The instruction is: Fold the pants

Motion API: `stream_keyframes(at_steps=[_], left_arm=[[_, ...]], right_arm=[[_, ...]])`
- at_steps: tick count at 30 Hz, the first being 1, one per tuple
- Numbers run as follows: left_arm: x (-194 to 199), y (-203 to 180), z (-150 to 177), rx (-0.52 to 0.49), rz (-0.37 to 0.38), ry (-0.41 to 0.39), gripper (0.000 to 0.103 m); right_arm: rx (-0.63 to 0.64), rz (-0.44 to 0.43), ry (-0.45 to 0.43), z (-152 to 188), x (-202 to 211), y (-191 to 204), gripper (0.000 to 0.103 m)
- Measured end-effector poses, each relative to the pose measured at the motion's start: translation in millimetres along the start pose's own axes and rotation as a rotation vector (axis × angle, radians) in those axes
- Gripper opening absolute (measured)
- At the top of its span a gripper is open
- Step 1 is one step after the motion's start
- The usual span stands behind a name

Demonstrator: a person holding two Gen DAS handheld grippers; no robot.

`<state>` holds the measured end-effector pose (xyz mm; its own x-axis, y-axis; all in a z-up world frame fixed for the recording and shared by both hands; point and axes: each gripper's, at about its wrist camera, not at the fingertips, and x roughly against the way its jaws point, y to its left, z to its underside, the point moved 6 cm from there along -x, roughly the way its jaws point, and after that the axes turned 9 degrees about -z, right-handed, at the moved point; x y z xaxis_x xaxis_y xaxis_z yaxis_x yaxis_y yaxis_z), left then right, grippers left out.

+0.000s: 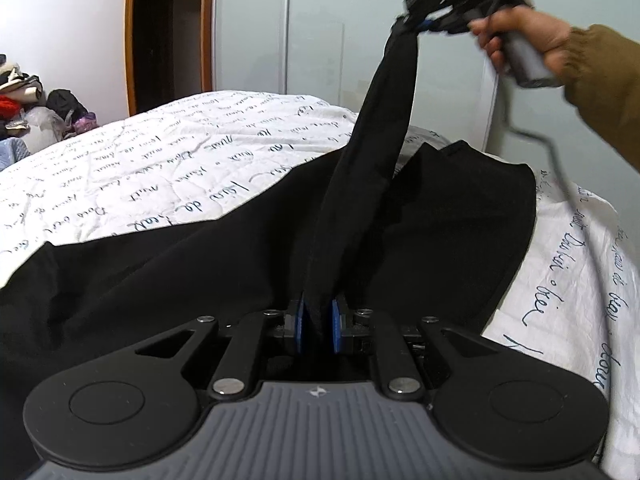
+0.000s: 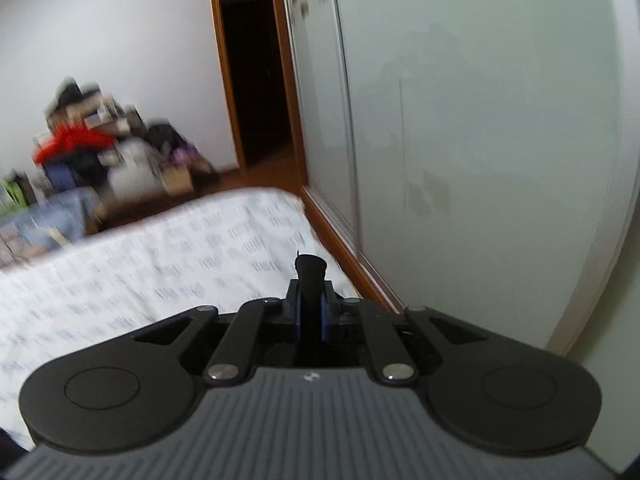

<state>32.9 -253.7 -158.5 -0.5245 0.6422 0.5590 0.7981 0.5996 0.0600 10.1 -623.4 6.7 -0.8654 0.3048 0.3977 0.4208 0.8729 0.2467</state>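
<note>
Black pants (image 1: pixel 224 256) lie spread on a bed with a white script-printed cover (image 1: pixel 160 152). My left gripper (image 1: pixel 318 322) is shut on a band of the black cloth just above the bed. The cloth runs taut up to my right gripper (image 1: pixel 416 26), held high at the upper right and shut on its other end. In the right wrist view, my right gripper (image 2: pixel 310 312) pinches a small tuft of the pants (image 2: pixel 310 270) between its blue pads, above the bed (image 2: pixel 160 280). That view is blurred.
A pale wardrobe (image 1: pixel 312 32) stands along the bed's far side, with a dark doorway (image 1: pixel 168 32) to its left. A pile of clothes and boxes (image 2: pixel 100 148) sits on the floor beyond the bed's end. A cable (image 1: pixel 536 136) hangs from the right gripper.
</note>
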Motion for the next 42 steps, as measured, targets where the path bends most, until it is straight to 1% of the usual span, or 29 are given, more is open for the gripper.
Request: stream_keyframes(at_steps=[5, 7, 9, 11, 12, 14, 16, 18, 19, 21, 22, 25, 26, 27, 29, 30, 31, 34, 37, 39, 42], left_arm=[[14.7, 7.0, -7.2, -0.012, -0.036, -0.047, 0.013], [24.6, 8.3, -10.0, -0.035, -0.036, -0.065, 0.012], [34.9, 7.0, -10.1, -0.081, -0.032, -0.081, 0.012], [39.7, 4.1, -7.4, -0.129, -0.028, -0.078, 0.012], [40.2, 1.2, -4.1, -0.151, -0.013, -0.066, 0.012], [39.8, -4.1, 2.7, -0.18, 0.016, -0.045, 0.012], [39.4, -12.7, 9.8, -0.219, 0.034, -0.033, 0.012], [41.8, -20.1, 13.4, -0.24, 0.051, -0.034, 0.012], [43.6, -22.4, 14.3, -0.244, 0.058, -0.037, 0.012], [45.8, -21.8, 12.7, -0.241, 0.061, -0.047, 0.012], [46.7, -20.2, 11.9, -0.233, 0.064, -0.051, 0.012], [49.7, -16.9, 13.6, -0.206, 0.078, -0.054, 0.012], [49.7, -16.3, 15.7, -0.212, 0.081, -0.05, 0.012], [48.8, -18.2, 17.6, -0.225, 0.078, -0.045, 0.012], [46.8, -20.6, 22.9, -0.254, 0.074, -0.029, 0.012], [46.5, -21.8, 25.0, -0.263, 0.076, -0.022, 0.012], [47.9, -22.5, 25.7, -0.271, 0.074, -0.025, 0.012], [51.7, -22.9, 25.4, -0.285, 0.075, -0.04, 0.012], [54.4, -19.6, 24.4, -0.278, 0.078, -0.051, 0.012], [59.2, -17.7, 25.6, -0.278, 0.09, -0.069, 0.011], [67.6, -14.3, 29.8, -0.291, 0.124, -0.088, 0.011]], right_arm=[[-0.049, -0.084, -0.095, -27.8, 45.2, 2.5, 0.009], [-0.1, -0.121, -0.132, -34.4, 61.4, -2.9, 0.009], [-0.165, -0.146, -0.162, -33.5, 78.1, -15.0, 0.009], [-0.242, -0.161, -0.179, -21.0, 92.2, -34.1, 0.009], [-0.277, -0.161, -0.177, -10.7, 95.0, -44.0, 0.009], [-0.368, -0.153, -0.156, 17.3, 97.0, -69.8, 0.009], [-0.45, -0.116, -0.121, 49.6, 95.1, -96.3, 0.009], [-0.537, -0.078, -0.091, 79.8, 92.2, -121.3, 0.01], [-0.584, -0.076, -0.083, 92.0, 90.9, -130.7, 0.01], [-0.658, -0.093, -0.086, 104.0, 94.9, -144.8, 0.01], [-0.663, -0.109, -0.1, 104.7, 99.9, -145.8, 0.01], [-0.63, -0.172, -0.183, 96.9, 121.7, -142.5, 0.01], [-0.615, -0.177, -0.203, 99.4, 128.7, -143.0, 0.009], [-0.603, -0.16, -0.201, 104.5, 131.5, -144.8, 0.009], [-0.61, -0.086, -0.141, 125.9, 126.0, -157.9, 0.01], [-0.641, -0.049, -0.106, 139.5, 119.5, -168.0, 0.01], [-0.677, -0.033, -0.077, 152.8, 113.0, -176.9, 0.013], [-0.735, -0.023, -0.043, 180.6, 100.1, -189.2, 0.013], [-0.739, -0.033, -0.043, 181.6, 93.3, -189.5, 0.013], [-0.704, -0.053, -0.072, 170.7, 97.0, -185.4, 0.013], [-0.685, -0.197, -0.196, 148.9, 106.2, -175.3, 0.012]])
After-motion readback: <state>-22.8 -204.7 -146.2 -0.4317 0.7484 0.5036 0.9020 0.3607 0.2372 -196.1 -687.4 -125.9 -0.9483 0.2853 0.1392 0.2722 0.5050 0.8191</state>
